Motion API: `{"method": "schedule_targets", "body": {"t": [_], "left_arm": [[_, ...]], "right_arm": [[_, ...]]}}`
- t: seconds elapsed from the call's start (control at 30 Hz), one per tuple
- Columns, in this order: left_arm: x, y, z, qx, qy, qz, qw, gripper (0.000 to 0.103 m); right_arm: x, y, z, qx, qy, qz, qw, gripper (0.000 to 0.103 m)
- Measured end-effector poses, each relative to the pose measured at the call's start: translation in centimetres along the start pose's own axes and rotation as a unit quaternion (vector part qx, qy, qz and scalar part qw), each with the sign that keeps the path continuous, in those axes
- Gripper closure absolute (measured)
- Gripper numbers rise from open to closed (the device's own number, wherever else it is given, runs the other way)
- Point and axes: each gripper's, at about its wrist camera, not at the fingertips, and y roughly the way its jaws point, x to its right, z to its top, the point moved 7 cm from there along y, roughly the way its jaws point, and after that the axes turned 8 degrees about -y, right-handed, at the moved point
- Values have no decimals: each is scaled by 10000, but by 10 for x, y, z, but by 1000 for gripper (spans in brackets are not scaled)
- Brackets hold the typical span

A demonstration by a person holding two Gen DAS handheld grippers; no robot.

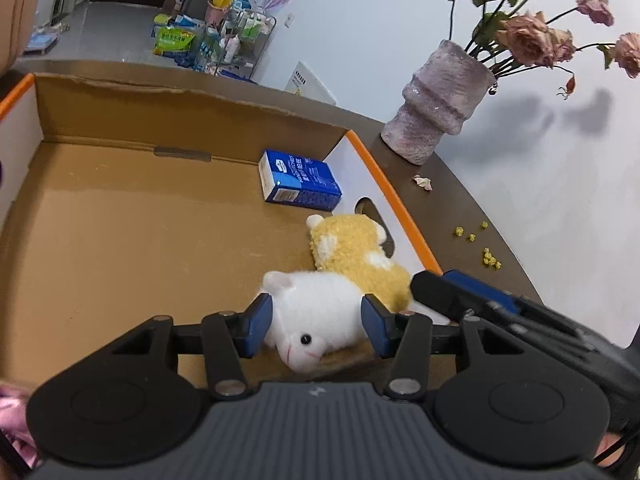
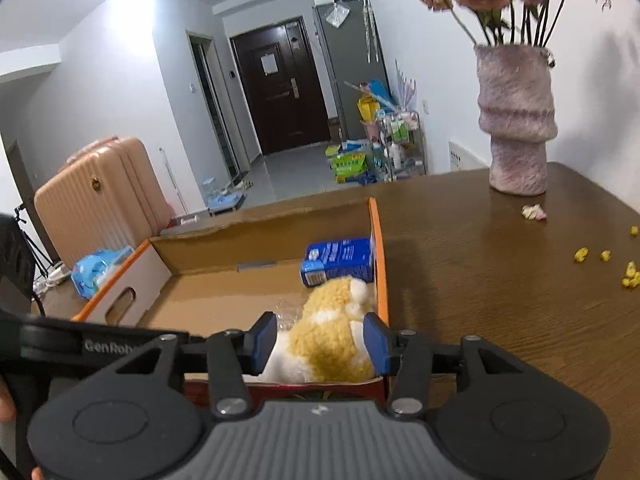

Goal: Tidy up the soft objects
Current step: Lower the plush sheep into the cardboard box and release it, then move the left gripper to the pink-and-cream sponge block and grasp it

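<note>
White plush (image 1: 316, 312) between left gripper (image 1: 316, 326) jaws, grip unclear; yellow plush (image 2: 332, 340) between right gripper (image 2: 320, 344) jaws, 12 o'clock, grip unclear.

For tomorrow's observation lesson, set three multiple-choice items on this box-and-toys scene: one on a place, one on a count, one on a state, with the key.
1. Where does the blue carton lie?
A. inside the cardboard box, near its far wall
B. on the table beside the vase
C. on top of the white plush toy

2. How many plush toys are in the box?
A. one
B. two
C. four

3. How does the vase stand?
A. tipped on its side
B. upside down
C. upright on the table, holding flowers

Key: 1 A, the carton rests on the box floor close to the far wall. 2 B, only the white plush toy and the yellow plush toy show there. 3 C, its base sits flat and the stems rise from its mouth.
</note>
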Motion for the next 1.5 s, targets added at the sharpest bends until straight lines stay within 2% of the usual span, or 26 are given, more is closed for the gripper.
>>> {"method": "schedule_targets", "body": {"t": [0.1,0.2,0.23,0.3,0.43,0.53,0.63,0.83,0.93,1.0,1.2,1.33,1.5], "left_arm": [[11,-38,3,351,191,22,9992,53],[22,-90,6,887,512,199,9945,47],[23,-112,5,1090,658,328,9913,41],[23,-147,0,1430,919,640,9834,38],[18,-216,-19,2025,1400,1196,9618,24],[12,-249,-34,2244,1492,1405,9527,21],[6,-274,-53,2381,1458,1441,9494,19],[-12,-301,-120,2596,1516,1739,9377,16],[-22,-303,-156,2557,1473,1765,9390,15],[-30,-301,-178,2492,1311,1771,9431,15],[-55,-309,-217,2380,641,1679,9545,15],[-69,-311,-218,2338,445,1724,9558,15],[-85,-301,-194,2375,58,1581,9584,18]], "right_arm": [[-3,-24,8,193,-72,17,9998,48],[-10,-53,18,398,-252,80,9989,42],[-13,-65,20,466,-370,114,9982,40],[-22,-86,24,581,-654,199,9960,32],[-35,-130,32,895,-955,259,9911,27],[-46,-156,35,1128,-1055,218,9878,24],[-60,-172,31,1280,-1060,299,9856,24],[-85,-194,-8,1467,-885,482,9840,24],[-97,-201,-40,1434,-903,551,9840,24],[-104,-204,-59,1346,-967,559,9846,24],[-119,-209,-116,953,-1125,535,9876,24],[-126,-213,-137,727,-1136,609,9890,24],[-134,-208,-126,841,-1078,707,9881,24]]}}
